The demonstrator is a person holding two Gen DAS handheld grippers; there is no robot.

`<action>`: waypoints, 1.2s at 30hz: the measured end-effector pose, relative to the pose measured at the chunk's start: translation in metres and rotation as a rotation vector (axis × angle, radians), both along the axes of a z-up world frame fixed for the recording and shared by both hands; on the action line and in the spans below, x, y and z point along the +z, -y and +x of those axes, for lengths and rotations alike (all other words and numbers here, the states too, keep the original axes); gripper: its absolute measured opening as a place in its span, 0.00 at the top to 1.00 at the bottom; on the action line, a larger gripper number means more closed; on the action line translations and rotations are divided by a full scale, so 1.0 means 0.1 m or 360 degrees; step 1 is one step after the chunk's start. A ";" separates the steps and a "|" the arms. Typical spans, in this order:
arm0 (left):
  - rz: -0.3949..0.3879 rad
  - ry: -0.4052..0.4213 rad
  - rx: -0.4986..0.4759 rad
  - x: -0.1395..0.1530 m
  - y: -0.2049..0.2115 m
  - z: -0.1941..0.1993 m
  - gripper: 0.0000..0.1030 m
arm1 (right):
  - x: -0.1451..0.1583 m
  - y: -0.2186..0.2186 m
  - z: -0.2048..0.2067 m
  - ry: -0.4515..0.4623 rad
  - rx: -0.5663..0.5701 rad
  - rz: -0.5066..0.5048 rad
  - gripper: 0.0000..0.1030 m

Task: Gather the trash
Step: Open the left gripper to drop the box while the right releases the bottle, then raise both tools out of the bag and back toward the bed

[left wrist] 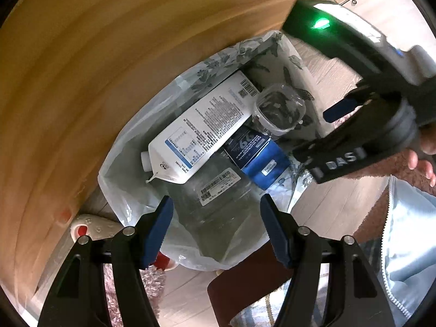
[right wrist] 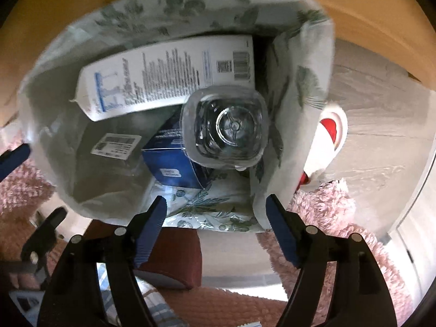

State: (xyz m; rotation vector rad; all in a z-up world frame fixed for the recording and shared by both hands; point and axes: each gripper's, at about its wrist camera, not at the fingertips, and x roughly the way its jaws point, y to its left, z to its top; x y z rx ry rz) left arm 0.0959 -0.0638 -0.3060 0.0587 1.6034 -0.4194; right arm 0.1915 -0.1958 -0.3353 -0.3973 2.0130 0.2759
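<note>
While both pairs of jaws hang spread and empty over the trash bag [left wrist: 128, 179], the step in hand looks like the drop: a clear plastic bottle [right wrist: 227, 128] sits base-up at the bag's mouth, directly ahead of the right gripper [right wrist: 218, 226], with nothing between its blue pads. The left gripper [left wrist: 216, 223] hovers at the bag's near edge, also gripping nothing. Inside the bag lie a white carton [left wrist: 201, 125] toward the far side, a blue box [left wrist: 256, 158] beside it, and a larger clear container [left wrist: 218, 199] with a barcode label nearer the camera.

Whether the bottle has settled or is only resting on the other trash I cannot tell; the right view is blurred. The next move probably calls for pulling the right gripper clear of the floral-printed bag wall and looking for more trash, though none shows on the wooden floor [left wrist: 332, 207]. The bag's bottom is hidden under the pile, and a white-and-red object [right wrist: 329, 133] to the right stays unclear.
</note>
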 end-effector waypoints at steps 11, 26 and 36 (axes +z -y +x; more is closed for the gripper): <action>0.0023 0.0070 0.0073 0.07 -0.05 -0.03 0.38 | 0.33 -0.06 -0.29 0.0692 0.0322 0.0321 0.84; 0.0031 0.0096 0.0230 0.08 -0.22 -0.08 0.38 | -0.10 0.21 -0.19 0.0665 0.0227 0.0284 0.95; -0.0014 0.0154 0.0240 0.11 -0.19 -0.14 0.26 | 0.39 0.21 -0.36 0.0855 0.0176 0.0418 0.43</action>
